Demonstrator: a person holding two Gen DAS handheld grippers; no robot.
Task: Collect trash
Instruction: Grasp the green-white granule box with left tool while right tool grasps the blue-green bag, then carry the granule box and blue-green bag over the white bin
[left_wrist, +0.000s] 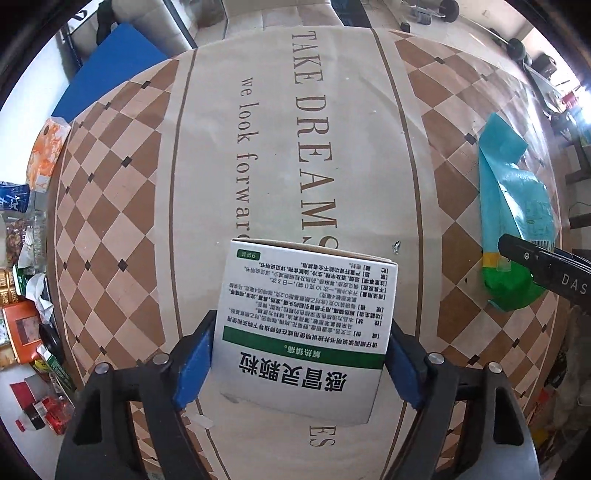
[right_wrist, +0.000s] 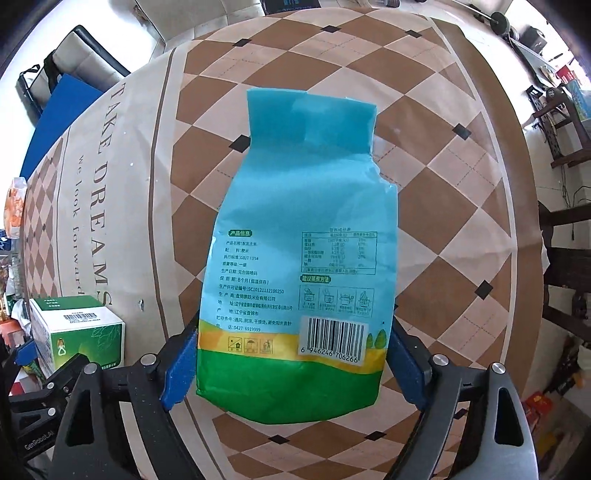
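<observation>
A white and green medicine box (left_wrist: 306, 332) lies on the checkered tablecloth (left_wrist: 110, 206). My left gripper (left_wrist: 303, 323) points down over it, and both blue pads sit flush against the box's sides. The box (right_wrist: 77, 332) also shows at the lower left of the right wrist view. A flat blue, yellow and green food bag (right_wrist: 299, 240) lies on the cloth, back side up with its barcode showing. My right gripper (right_wrist: 293, 326) straddles the bag's lower end, pads at its edges, and the bag is not crumpled. In the left wrist view the bag (left_wrist: 517, 199) lies far right.
Off the table's left edge lies a pile of wrappers, boxes and bottles (left_wrist: 26, 314). An orange packet (left_wrist: 48, 151) sits at the left rim. A blue mat (left_wrist: 110, 81) and a chair (right_wrist: 85, 55) stand beyond the far corner. Shelves (right_wrist: 561, 122) stand at the right.
</observation>
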